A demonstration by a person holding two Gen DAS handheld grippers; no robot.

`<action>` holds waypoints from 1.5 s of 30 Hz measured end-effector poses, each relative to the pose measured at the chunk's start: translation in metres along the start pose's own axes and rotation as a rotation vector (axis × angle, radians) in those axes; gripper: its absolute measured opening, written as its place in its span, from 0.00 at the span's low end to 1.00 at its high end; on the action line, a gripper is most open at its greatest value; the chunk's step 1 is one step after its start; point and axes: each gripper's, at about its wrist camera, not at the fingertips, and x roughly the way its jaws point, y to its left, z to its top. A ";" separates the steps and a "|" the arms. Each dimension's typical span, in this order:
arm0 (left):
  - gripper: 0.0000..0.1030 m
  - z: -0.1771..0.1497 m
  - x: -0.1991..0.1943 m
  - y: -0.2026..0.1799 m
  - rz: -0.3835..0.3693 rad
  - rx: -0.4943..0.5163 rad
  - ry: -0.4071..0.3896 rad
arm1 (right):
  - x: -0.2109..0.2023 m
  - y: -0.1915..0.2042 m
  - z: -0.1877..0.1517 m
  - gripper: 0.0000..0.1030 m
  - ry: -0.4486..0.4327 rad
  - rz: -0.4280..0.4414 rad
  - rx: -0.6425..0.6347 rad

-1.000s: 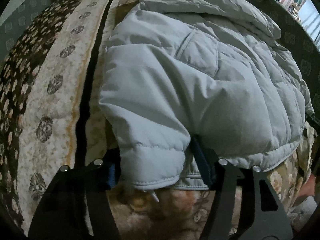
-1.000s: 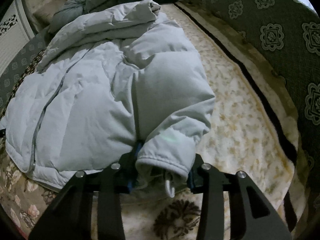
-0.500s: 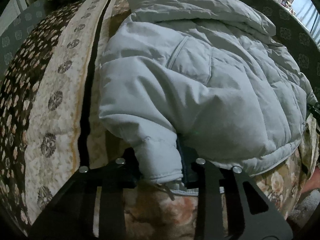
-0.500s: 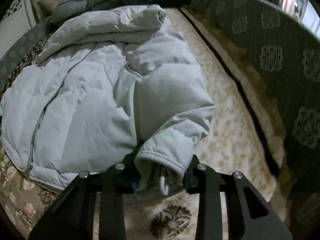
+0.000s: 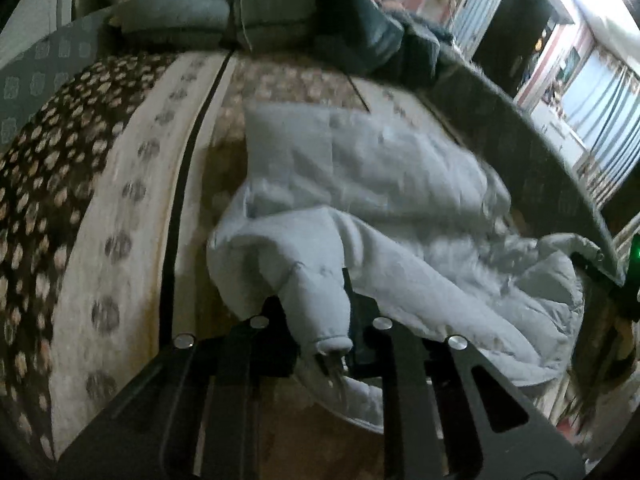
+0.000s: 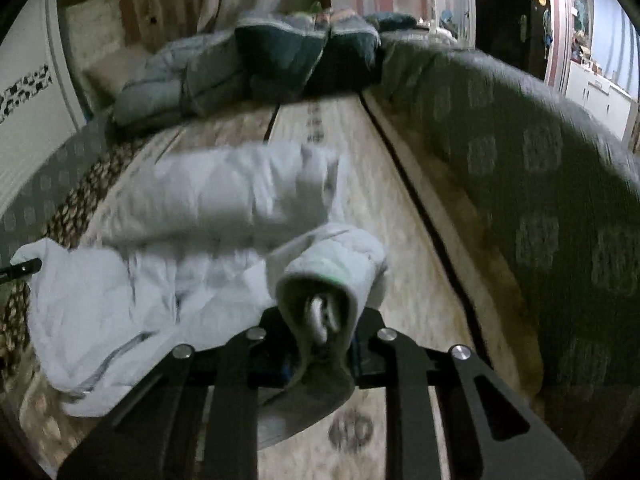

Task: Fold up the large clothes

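My left gripper (image 5: 318, 332) and right gripper (image 6: 320, 340) had both just been closing, and their fingers were now clamped on the two cuffs of the pale puffer jacket (image 5: 360, 184). A second ago it lay flat on the patterned bed cover (image 5: 132, 208); now its near end was lifted, the far end resting on the cover. Looked like I'd begun folding it over.

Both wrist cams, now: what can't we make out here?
- Left wrist view: jacket quilting and zipper, motion-blurred.
- Left wrist view: left gripper fingers' contact with the sleeve cuff, covered by fabric.
- Right wrist view: right gripper contact on the other cuff, hidden by the cuff.
- Right wrist view: dark clothes pile behind, blurred; items indistinct.
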 end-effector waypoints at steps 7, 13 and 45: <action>0.15 0.096 0.030 0.010 0.031 -0.120 -0.048 | 0.053 -0.007 0.089 0.19 -0.020 -0.020 0.086; 0.14 0.173 0.076 0.019 0.061 -0.255 -0.040 | 0.103 -0.013 0.157 0.18 -0.027 -0.047 0.164; 0.96 0.219 0.076 0.005 0.189 -0.090 0.015 | 0.078 -0.045 0.149 0.89 -0.010 -0.065 0.028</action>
